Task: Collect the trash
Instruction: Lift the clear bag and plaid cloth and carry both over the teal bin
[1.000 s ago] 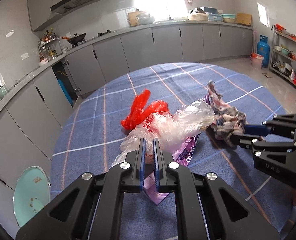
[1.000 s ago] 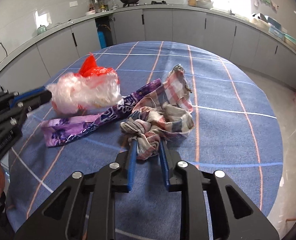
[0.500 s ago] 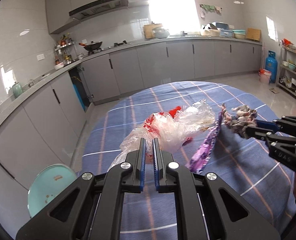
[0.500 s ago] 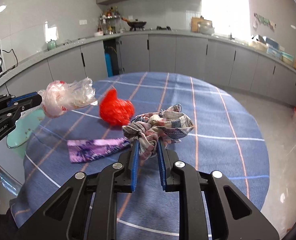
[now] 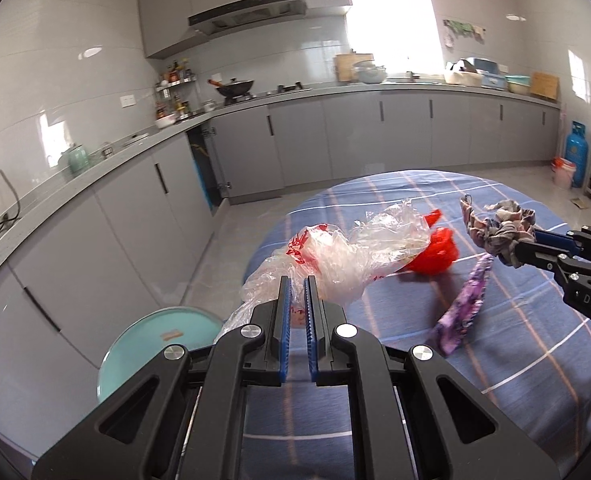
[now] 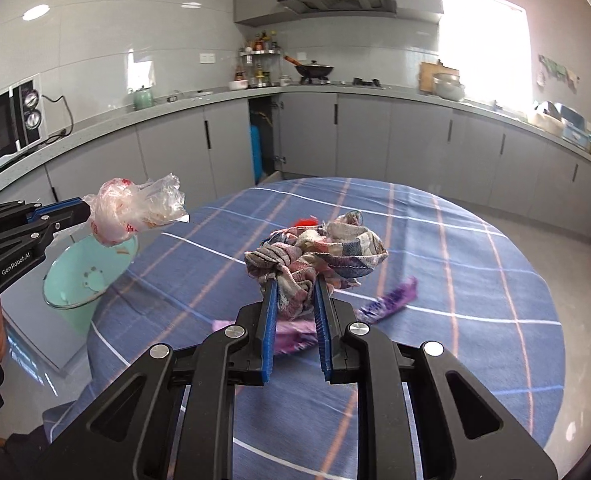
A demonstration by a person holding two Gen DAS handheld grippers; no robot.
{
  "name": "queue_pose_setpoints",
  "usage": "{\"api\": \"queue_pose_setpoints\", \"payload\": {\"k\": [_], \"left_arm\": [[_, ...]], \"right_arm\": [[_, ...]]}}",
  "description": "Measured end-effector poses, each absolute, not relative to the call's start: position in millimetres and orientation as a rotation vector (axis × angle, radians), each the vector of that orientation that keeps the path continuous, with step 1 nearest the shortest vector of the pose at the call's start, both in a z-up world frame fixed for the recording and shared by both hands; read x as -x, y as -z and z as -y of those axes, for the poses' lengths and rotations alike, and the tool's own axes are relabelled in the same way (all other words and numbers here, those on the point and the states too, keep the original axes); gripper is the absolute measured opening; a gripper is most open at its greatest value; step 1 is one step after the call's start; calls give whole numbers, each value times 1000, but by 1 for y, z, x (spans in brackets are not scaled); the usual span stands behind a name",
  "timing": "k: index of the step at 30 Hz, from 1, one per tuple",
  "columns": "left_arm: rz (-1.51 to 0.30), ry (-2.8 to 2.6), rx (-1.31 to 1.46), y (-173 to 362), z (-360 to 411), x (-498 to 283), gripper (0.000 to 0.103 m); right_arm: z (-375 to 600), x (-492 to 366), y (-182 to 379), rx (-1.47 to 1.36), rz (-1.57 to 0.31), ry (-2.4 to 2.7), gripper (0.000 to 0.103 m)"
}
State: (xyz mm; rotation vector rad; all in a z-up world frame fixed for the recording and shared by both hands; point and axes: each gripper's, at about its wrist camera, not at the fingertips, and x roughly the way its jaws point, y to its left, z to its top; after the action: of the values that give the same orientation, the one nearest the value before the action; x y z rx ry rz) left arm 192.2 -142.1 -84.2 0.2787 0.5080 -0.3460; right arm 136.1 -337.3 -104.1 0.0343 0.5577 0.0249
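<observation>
Left wrist view: our left gripper (image 5: 298, 284) is clenched on a clear bag (image 5: 347, 256) with red print, held up off the table (image 5: 515, 360) at frame centre. Just right of the bag, a red bag (image 5: 435, 254) lies on the blue plaid cloth, and a purple strip (image 5: 465, 308) lies lower right of it. At the right edge we see our right gripper (image 5: 525, 248) gripping a bunched plaid rag (image 5: 499, 230), also lifted clear. A teal bin (image 5: 143, 344) sits at lower left, beside the table edge. Right wrist view: right gripper (image 6: 295, 290) pinches the rag (image 6: 319, 256) between its blue pads at frame centre, above the table (image 6: 455, 280). Purple strip (image 6: 391, 300) shows right of the jaws, blurred. Only a sliver of red bag (image 6: 305, 221) peeks out behind the rag. Left gripper (image 6: 83, 210) comes in at mid left, with the clear bag (image 6: 135, 210) hanging over the bin (image 6: 83, 280).
</observation>
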Motion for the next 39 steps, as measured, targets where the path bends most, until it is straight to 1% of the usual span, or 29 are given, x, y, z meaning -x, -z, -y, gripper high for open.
{"api": "queue_pose_setpoints", "payload": {"k": [27,39], "left_arm": [[-517,103,-214,94,18,-210,8],[-534,39,-198,100,-11,-225,8]], "right_arm": [[229,-205,86,42,-527,-231,19],[198,-227,87,69,-534,-291,19]]}}
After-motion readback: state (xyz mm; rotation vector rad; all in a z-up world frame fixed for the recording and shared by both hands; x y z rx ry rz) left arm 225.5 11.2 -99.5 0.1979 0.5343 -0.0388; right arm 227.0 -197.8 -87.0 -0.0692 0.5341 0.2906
